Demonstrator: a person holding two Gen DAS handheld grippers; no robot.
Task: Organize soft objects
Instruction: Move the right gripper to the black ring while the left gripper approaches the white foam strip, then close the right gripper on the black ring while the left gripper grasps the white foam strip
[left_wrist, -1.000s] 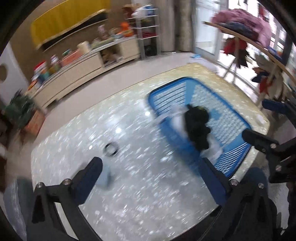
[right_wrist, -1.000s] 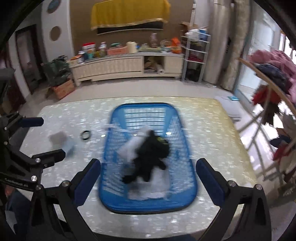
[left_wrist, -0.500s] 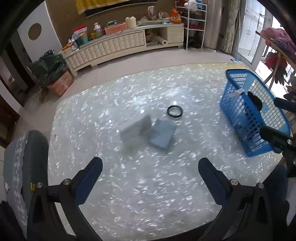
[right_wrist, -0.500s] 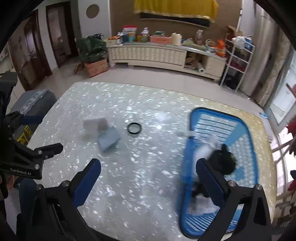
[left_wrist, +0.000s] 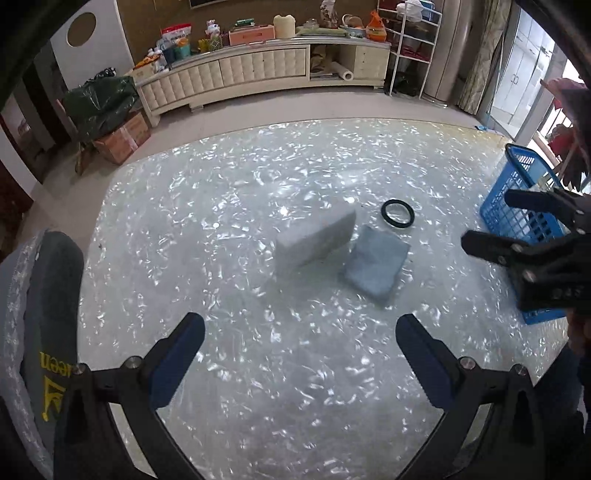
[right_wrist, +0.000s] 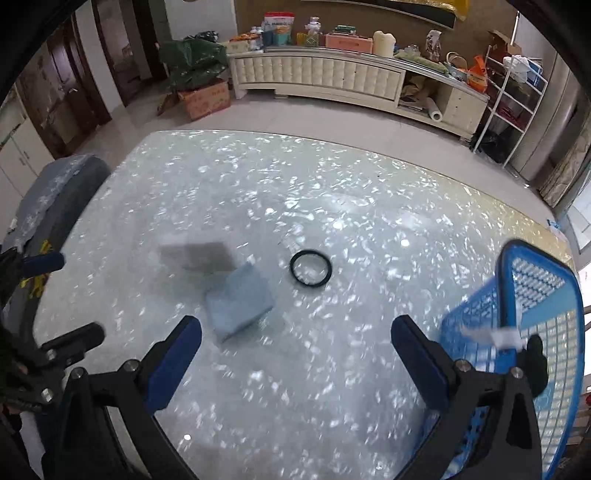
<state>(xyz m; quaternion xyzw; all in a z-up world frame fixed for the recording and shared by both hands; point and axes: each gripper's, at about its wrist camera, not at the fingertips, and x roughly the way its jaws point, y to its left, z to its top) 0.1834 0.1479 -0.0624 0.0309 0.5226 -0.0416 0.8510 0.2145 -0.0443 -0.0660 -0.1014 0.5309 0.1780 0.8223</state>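
Note:
A white sponge block (left_wrist: 316, 240) (right_wrist: 197, 255) stands on edge on the glittery table, touching a folded light-blue cloth (left_wrist: 375, 264) (right_wrist: 239, 301). A black ring (left_wrist: 397, 213) (right_wrist: 310, 268) lies just beyond them. The blue plastic basket (left_wrist: 524, 221) (right_wrist: 543, 295) sits at the table's right end with a black soft item (right_wrist: 536, 369) and white cloth inside. My left gripper (left_wrist: 299, 362) is open, short of the sponge, holding nothing. My right gripper (right_wrist: 295, 360) is open and empty, near the cloth; it also shows at the right of the left wrist view, right gripper (left_wrist: 517, 225).
A grey padded chair (left_wrist: 44, 314) (right_wrist: 51, 199) stands at the table's left edge. Beyond the table (left_wrist: 258, 387) (right_wrist: 369, 192) are a long cream cabinet (left_wrist: 236, 74) (right_wrist: 321, 75) loaded with goods, a cardboard box (left_wrist: 123, 142) and a wire shelf (right_wrist: 513, 85).
Both views have swung left from the basket to the middle of the table. The sponge, cloth and ring now lie in front of both open grippers.

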